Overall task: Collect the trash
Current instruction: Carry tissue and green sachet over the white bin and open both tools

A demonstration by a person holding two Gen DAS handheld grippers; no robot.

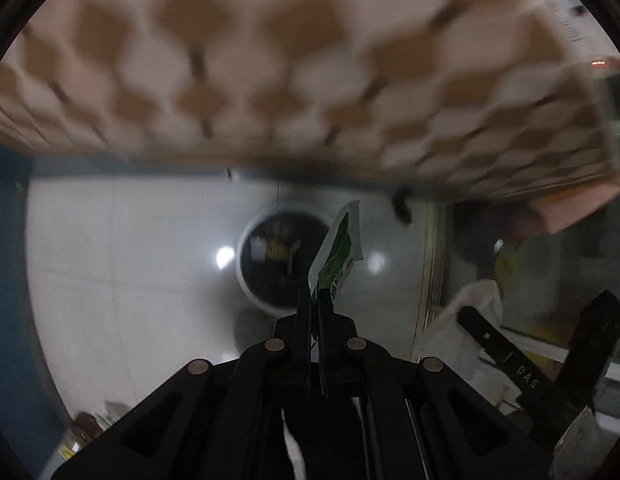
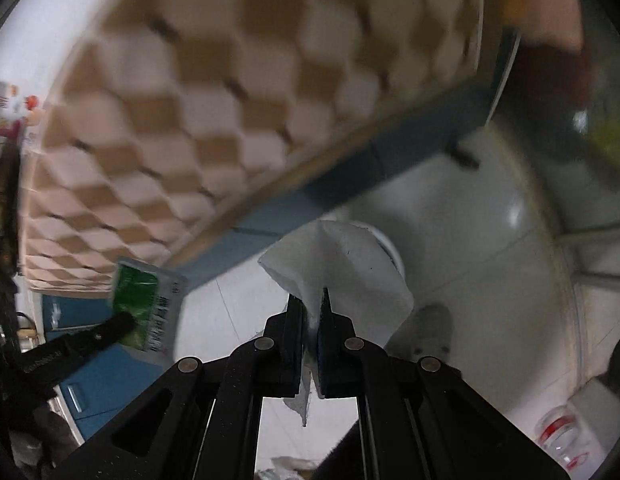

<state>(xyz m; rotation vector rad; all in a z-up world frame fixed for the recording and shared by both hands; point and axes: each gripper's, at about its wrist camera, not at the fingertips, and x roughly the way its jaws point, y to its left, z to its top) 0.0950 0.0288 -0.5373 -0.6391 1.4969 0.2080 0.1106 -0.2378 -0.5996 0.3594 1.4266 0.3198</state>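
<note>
My left gripper (image 1: 315,300) is shut on a green and white sachet (image 1: 337,252) and holds it in the air above a round white-rimmed bin (image 1: 252,248) on the floor. The sachet also shows in the right wrist view (image 2: 144,300), with the left gripper's fingers (image 2: 110,330) on it. My right gripper (image 2: 312,304) is shut on a crumpled white tissue (image 2: 342,272), held above the bin's rim (image 2: 392,252). The right gripper's fingers (image 1: 506,356) show at the lower right of the left wrist view.
A table with a brown and cream checkered cloth (image 1: 270,60) fills the top of both views, blurred. White tiled floor (image 1: 130,260) lies below. Blue cabinet (image 2: 106,376) at the left. A clear bottle with a red label (image 2: 562,436) lies lower right.
</note>
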